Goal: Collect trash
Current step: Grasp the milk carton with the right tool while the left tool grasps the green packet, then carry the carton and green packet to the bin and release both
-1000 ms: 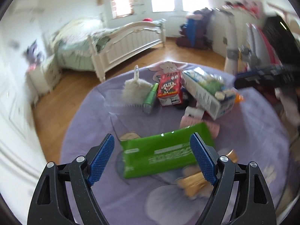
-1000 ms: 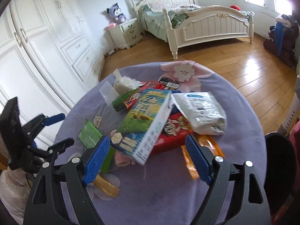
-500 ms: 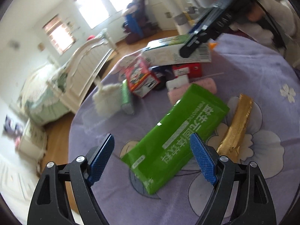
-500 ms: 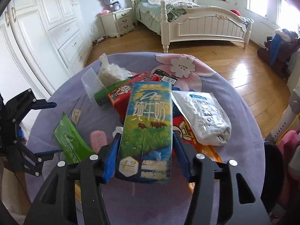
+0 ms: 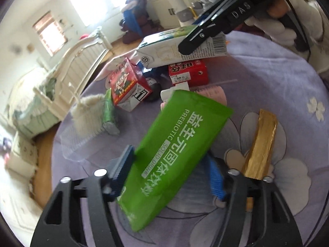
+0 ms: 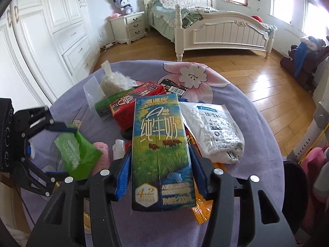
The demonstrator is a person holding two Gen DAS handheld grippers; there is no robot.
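Your left gripper (image 5: pixel 170 175) is closing on the green sachet (image 5: pixel 174 156), both pads touching it above the purple tablecloth (image 5: pixel 287 82). Your right gripper (image 6: pixel 160 173) clamps the milk carton (image 6: pixel 160 148), raised over the remaining trash pile.

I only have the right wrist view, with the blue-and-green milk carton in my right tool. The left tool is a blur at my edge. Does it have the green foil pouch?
Observer: The left tool has its jaws closing with the green foil pouch between them. Its blue pads meet the pouch's long edges.
Operator: Anything else caught in there?
Observer: No. A crinkled gold foil wrapper lies on the purple flowered cloth beside the pouch, apart from it. Its near end passes behind one tool finger.
Operator: Which pouch is it?
Observer: Its white print reads PREBIOTIC SOLID DRINK.
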